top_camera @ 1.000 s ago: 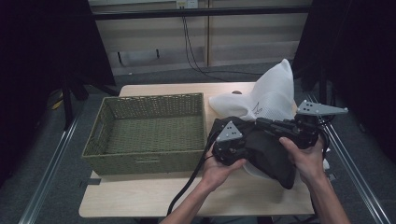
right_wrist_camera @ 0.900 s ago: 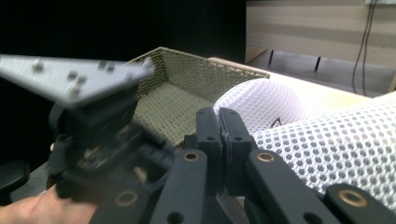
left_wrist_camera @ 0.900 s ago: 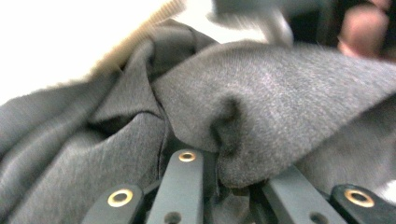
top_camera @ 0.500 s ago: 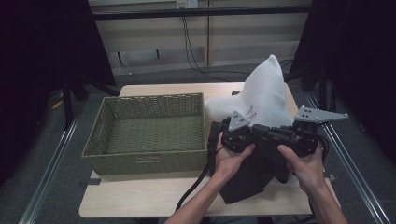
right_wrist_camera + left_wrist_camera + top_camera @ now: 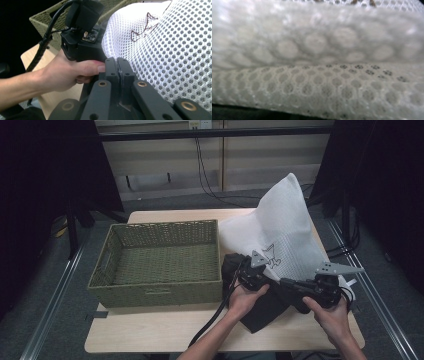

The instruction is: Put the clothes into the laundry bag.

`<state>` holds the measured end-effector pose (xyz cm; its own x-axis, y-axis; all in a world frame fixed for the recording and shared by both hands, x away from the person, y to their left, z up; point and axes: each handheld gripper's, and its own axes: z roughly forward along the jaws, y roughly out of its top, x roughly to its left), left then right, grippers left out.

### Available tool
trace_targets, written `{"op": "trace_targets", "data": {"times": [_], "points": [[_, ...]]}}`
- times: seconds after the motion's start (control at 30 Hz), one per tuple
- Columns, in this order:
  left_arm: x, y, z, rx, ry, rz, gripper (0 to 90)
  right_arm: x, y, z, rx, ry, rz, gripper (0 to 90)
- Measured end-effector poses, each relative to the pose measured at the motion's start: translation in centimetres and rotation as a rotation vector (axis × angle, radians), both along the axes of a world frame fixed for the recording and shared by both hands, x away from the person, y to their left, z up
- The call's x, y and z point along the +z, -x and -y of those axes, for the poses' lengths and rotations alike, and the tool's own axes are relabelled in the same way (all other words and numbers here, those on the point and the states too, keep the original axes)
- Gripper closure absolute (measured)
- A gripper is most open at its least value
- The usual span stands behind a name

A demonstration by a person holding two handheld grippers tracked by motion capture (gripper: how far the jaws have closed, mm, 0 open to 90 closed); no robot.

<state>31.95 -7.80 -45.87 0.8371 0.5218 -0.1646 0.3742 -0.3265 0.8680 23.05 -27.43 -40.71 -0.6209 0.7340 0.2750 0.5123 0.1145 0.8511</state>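
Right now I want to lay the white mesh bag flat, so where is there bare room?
Free: the woven basket interior, and the front table strip between basket and near edge. Crowded: right of the basket, with the mesh bag, black cloth and both grippers.

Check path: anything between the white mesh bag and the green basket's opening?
Nothing visible. The white mesh bag, pinched by both grippers, stands right of the wicker basket, whose near wall is low and whose inside looks bare.

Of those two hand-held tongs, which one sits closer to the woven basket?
The left tongs, held right beside the green basket. The right tongs are farther off, near the table's right edge, both against the white mesh bag.
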Motion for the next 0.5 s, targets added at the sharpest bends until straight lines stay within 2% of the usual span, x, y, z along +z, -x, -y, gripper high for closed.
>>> {"op": "trace_targets", "data": {"times": [0.07, 0.17, 0.2, 0.3, 0.33, 0.4, 0.47, 0.5], "points": [[-0.4, 0.2, -0.1, -0.011, -0.011, -0.008, 80.9, -0.6, 0.0, 0.0, 0.001, 0.035, 0.015, 88.2], [-0.7, 0.9, -0.7, -0.057, -0.026, 0.0, 73.6, -1.5, -0.4, 0.3, -0.02, 0.042, -0.009, 88.0], [-0.7, 1.2, -1.0, -0.075, -0.029, 0.008, 72.1, -1.7, -0.6, 0.4, -0.024, 0.029, -0.016, 87.9], [-0.7, 2.3, -2.0, -0.109, -0.012, 0.0, 65.3, -1.7, -0.6, 0.5, -0.023, 0.029, -0.007, 87.7], [-0.7, 2.9, -2.5, -0.129, -0.004, 0.017, 63.6, -1.6, -0.6, 0.5, -0.016, 0.03, -0.002, 87.6], [-0.6, 4.0, -3.3, -0.138, -0.011, 0.048, 59.8, -1.5, -0.6, 0.5, -0.023, 0.028, 0.005, 87.2], [-0.8, 4.5, -3.8, -0.201, 0.005, 0.056, 57.3, -1.4, -0.6, 0.6, -0.017, 0.028, 0.012, 86.7], [-0.9, 4.7, -3.9, -0.23, -0.002, 0.063, 56.3, -1.4, -0.6, 0.6, -0.018, 0.028, 0.011, 86.3]]}}
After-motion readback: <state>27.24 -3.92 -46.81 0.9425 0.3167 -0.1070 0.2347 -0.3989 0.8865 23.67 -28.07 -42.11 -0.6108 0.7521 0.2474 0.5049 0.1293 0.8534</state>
